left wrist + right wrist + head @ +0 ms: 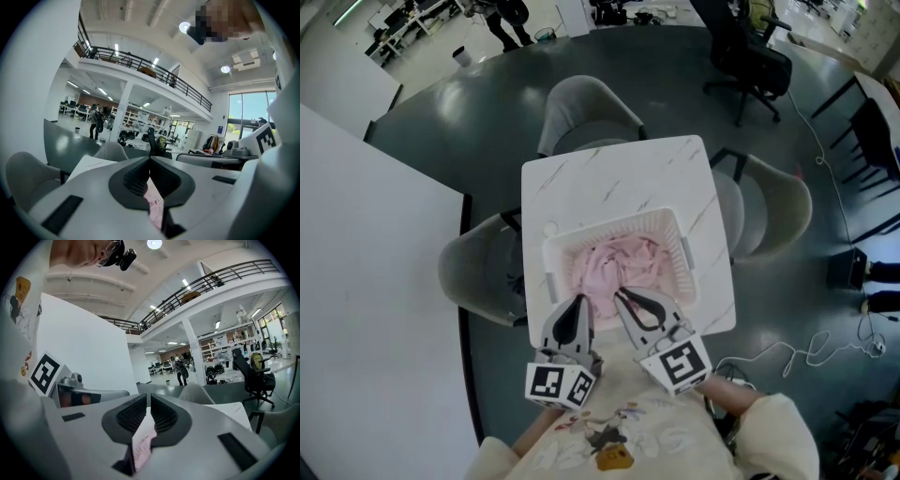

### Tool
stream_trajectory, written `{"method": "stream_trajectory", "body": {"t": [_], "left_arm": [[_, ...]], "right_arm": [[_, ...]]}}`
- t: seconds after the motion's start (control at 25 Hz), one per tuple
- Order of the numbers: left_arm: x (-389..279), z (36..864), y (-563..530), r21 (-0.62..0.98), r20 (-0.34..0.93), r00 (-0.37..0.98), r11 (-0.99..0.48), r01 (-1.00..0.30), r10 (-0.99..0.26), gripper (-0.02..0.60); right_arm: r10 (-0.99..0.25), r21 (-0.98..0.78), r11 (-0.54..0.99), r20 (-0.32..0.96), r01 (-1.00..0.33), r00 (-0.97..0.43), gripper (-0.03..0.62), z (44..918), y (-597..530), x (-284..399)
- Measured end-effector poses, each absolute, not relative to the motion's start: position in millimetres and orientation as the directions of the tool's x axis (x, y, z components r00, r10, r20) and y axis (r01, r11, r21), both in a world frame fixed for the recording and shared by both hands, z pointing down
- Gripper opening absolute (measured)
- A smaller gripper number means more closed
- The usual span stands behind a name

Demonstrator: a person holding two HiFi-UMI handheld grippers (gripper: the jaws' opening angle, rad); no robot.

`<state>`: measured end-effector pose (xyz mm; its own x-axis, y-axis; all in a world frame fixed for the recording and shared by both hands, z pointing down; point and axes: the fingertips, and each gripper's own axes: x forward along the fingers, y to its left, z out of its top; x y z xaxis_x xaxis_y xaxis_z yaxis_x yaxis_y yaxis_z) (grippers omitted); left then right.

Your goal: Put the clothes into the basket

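Pink clothes lie bunched inside the white slatted basket, which stands on the white marble table. Both grippers hover over the basket's near edge and point away from me. My left gripper is shut, its jaw tips together with nothing between them. My right gripper is shut too, its tips just over the near part of the pink cloth. In the left gripper view the shut left gripper shows a sliver of pink clothes below its jaws. The right gripper shows the same in its own view.
Grey chairs stand round the table, one on the left and one on the right. A white partition runs along the left. A black office chair and floor cables lie beyond.
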<state>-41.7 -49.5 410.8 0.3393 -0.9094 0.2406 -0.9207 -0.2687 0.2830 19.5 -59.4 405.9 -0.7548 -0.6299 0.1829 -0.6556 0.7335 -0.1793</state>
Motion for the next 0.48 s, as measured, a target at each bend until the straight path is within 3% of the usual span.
{"method": "stream_trajectory", "body": {"t": [0.48], "left_arm": [[-41.4, 415.0, -47.5, 0.291, 0.248, 0.342, -0.267, -0.919, -0.907, 0.009]], "right_arm": [[-0.637, -0.178, 0.728, 0.183, -0.662, -0.749, 0.034, 408.6, -58.8, 20.9]]}}
